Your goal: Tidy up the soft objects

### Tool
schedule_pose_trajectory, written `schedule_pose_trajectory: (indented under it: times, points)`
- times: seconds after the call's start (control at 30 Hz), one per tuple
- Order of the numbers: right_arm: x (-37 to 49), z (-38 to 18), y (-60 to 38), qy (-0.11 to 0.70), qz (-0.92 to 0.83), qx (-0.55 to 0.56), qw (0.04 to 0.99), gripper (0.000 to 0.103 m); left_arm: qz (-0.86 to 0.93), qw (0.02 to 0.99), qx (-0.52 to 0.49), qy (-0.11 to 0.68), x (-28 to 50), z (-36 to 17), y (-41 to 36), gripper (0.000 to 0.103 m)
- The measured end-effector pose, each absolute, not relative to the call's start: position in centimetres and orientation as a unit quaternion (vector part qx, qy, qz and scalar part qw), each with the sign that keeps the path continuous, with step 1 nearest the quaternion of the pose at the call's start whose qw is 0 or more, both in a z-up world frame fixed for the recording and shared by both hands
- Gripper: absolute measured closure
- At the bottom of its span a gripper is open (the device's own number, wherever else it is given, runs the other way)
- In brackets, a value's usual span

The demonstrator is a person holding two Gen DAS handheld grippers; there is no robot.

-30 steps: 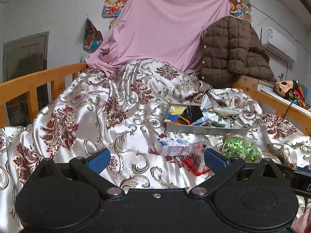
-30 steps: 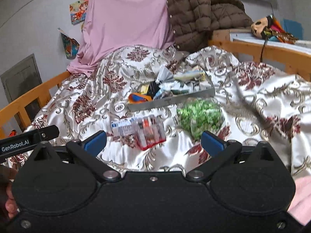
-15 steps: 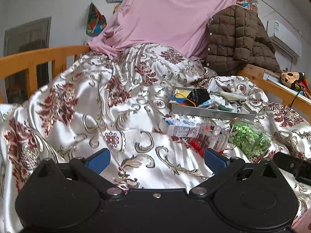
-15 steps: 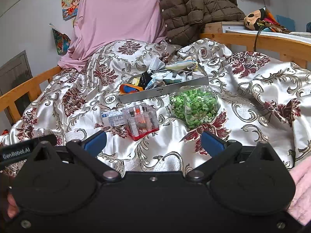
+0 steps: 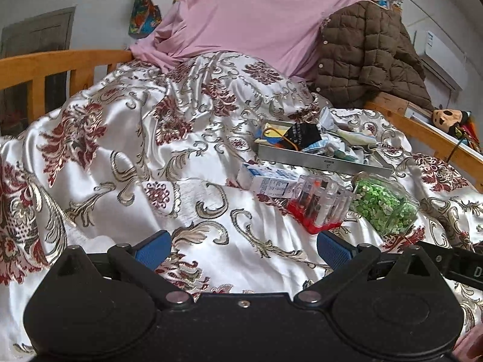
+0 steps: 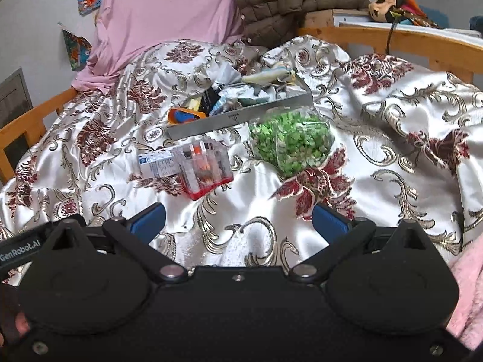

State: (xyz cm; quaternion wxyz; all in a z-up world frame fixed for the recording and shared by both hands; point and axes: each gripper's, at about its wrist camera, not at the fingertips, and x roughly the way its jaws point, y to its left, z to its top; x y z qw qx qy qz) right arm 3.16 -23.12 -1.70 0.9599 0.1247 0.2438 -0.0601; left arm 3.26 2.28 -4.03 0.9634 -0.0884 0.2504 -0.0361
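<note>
Soft objects [image 6: 241, 96] lie heaped in a metal tray [image 6: 241, 119] on the bed, straight ahead of the right gripper [image 6: 238, 221], the tray's long side across its path. The left gripper [image 5: 243, 247] sits further left. Both jaws gape, empty.
</note>
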Motion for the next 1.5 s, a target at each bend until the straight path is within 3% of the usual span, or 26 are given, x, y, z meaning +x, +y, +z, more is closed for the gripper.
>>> schedule_pose_trajectory:
  times: [1.5]
  points:
    - [3.77,-2.05,-22.77,0.255,-0.065,0.125,0.957,0.001,-0.031,0.966,-0.066,0.249,3.11,-3.77,1.98,0.001]
